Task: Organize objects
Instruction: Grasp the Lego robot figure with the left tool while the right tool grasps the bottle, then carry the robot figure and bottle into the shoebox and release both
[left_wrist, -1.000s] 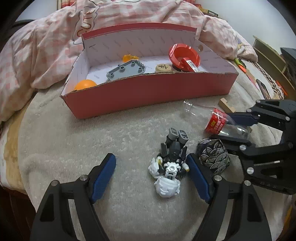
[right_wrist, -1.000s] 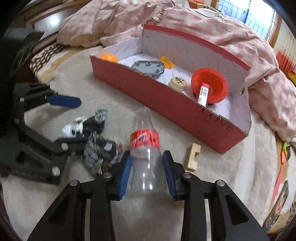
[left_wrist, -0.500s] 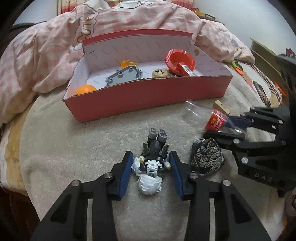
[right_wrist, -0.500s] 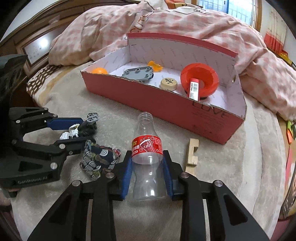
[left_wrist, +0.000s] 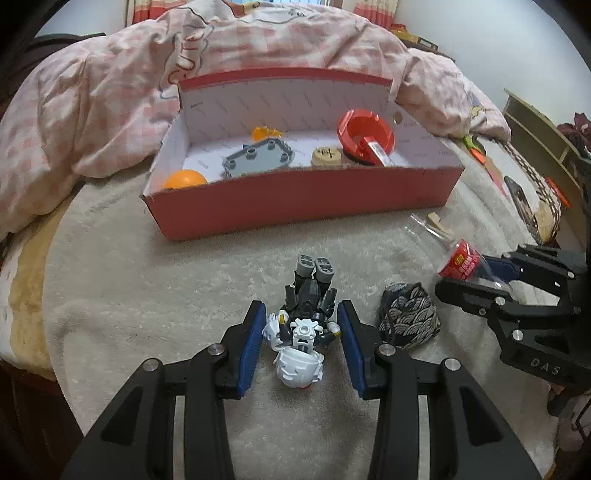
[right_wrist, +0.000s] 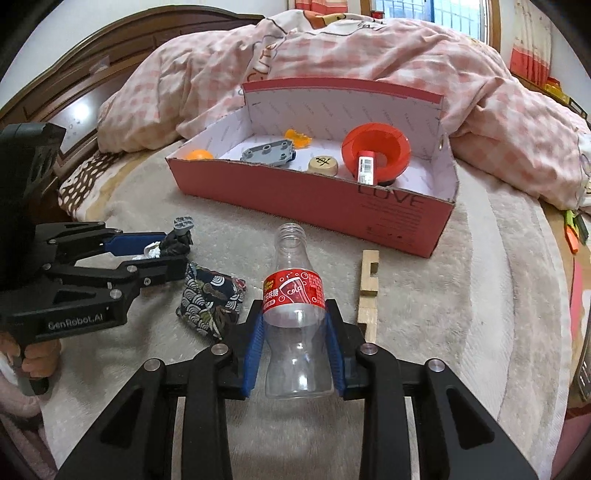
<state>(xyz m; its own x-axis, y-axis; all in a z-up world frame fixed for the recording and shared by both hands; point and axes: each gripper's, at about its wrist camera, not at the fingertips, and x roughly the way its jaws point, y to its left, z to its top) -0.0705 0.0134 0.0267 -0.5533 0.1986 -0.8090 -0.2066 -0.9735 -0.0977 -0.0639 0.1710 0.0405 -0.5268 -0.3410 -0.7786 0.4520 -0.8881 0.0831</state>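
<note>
Gripping is complete on both sides; the step in hand is the pick-up, with transfer to the box not yet begun.

Left gripper (left_wrist: 301, 341): jaws narrowed to a partial opening, blue pads pressed against the flanks of the toy robot figure (left_wrist: 303, 328). The figure lies on the cream blanket (left_wrist: 147, 302), white head toward the camera, grey feet pointing away. Just to the right of this gripper sits a patterned fabric pouch (left_wrist: 408, 319), close to the outer jaw but apparently not caught.

Right gripper (right_wrist: 295, 350): jaws likewise partly closed, pads clamped on the lower body of the clear plastic bottle (right_wrist: 295, 325), just below its red label. The uncapped neck points forward, away from the tool. A wooden block (right_wrist: 369, 291) lies just to the right of the bottle.

Ahead of both tools, well beyond the held items, stands the red cardboard box (left_wrist: 303, 205). It already contains an orange ball (left_wrist: 184, 179), a grey studded plate (left_wrist: 256, 158), a wooden disc (left_wrist: 325, 157) and a red bowl-shaped item (left_wrist: 365, 134).

Next move, as judged: raise each load clear of the blanket, carry it forward over the near wall of the box, then release inside. The bottle is long; it likely needs a free stretch of floor. Free space appears between ball and plate.
</note>
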